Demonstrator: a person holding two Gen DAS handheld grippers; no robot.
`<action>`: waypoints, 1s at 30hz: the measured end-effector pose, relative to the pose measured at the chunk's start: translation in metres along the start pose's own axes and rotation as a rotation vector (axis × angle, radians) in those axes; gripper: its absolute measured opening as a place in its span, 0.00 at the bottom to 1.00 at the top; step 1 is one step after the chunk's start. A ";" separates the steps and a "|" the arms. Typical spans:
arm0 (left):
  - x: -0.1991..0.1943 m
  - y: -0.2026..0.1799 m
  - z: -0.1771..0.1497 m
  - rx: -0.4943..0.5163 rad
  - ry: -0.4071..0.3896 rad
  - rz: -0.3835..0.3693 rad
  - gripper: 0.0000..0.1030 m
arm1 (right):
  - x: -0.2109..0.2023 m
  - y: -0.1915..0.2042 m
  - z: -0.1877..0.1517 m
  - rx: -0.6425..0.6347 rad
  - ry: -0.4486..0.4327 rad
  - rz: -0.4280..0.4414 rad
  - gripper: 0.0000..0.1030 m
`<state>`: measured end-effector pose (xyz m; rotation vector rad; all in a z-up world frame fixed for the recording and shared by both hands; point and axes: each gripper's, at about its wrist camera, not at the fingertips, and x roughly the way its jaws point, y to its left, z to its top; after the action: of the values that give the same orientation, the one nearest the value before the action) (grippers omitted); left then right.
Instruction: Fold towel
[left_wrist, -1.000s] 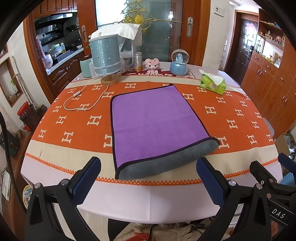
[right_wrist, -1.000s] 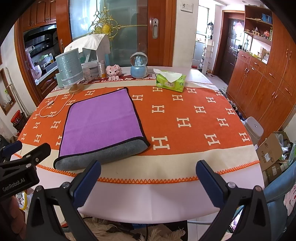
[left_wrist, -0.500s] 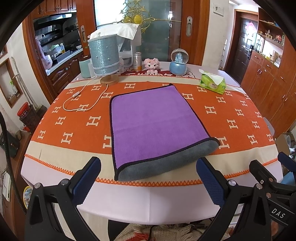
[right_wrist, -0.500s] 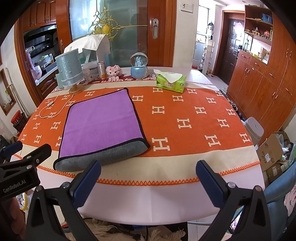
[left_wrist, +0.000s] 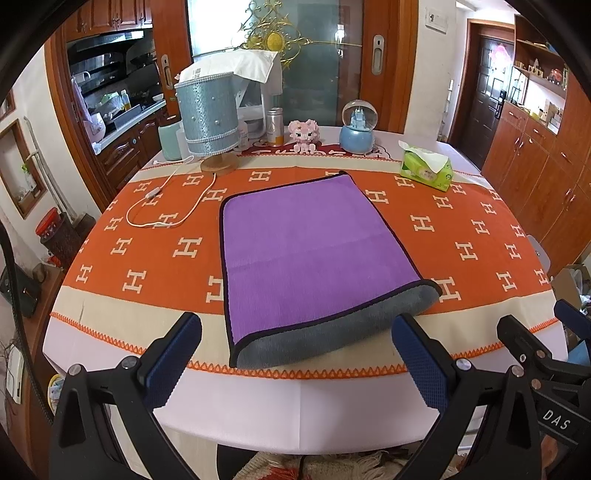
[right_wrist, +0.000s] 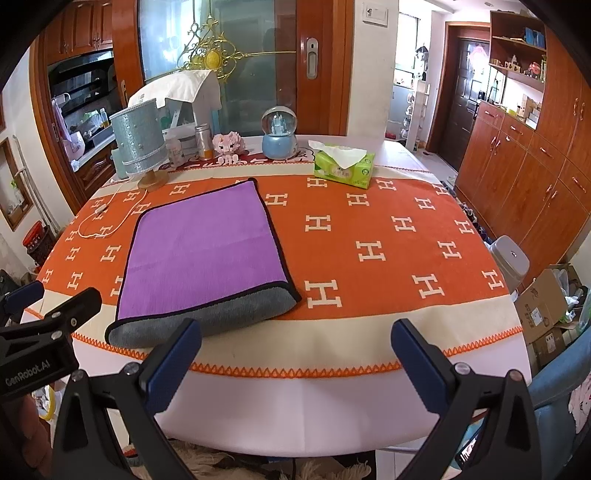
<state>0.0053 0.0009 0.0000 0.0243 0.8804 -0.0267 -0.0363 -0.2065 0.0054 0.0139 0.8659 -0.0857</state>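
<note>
Left wrist view, item: towel (left_wrist: 310, 254), purple plush face, grey underside, black piped edge, lying flat at 12 o'clock on the counter (left_wrist: 295, 398) over an orange H-patterned cloth (left_wrist: 480, 236). Judged soft, light, limp, non-slip; best pinched at the near corners, 11 and 1 o'clock. Left hand-held gripper (left_wrist: 295, 365) released, short of the hem. Right hand-held gripper (right_wrist: 295, 365) released, empty, towel at 11 o'clock.

An orange tablecloth (left_wrist: 147, 243) bears a lamp (left_wrist: 208, 118), snow globe (left_wrist: 357, 127), tissue box (left_wrist: 426, 170) and white cord (left_wrist: 166, 206)
</note>
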 end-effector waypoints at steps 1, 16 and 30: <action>0.000 -0.001 0.000 0.001 -0.003 0.003 0.99 | 0.000 0.001 0.001 -0.002 -0.003 0.000 1.00; 0.003 0.014 0.019 -0.018 -0.045 0.028 0.99 | 0.007 0.004 0.030 -0.073 -0.079 0.005 0.99; 0.028 0.032 0.013 -0.020 -0.056 0.024 0.99 | 0.042 0.005 0.038 -0.144 -0.046 0.061 0.92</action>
<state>0.0341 0.0321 -0.0127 0.0156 0.8243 0.0041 0.0206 -0.2065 -0.0020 -0.0959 0.8231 0.0337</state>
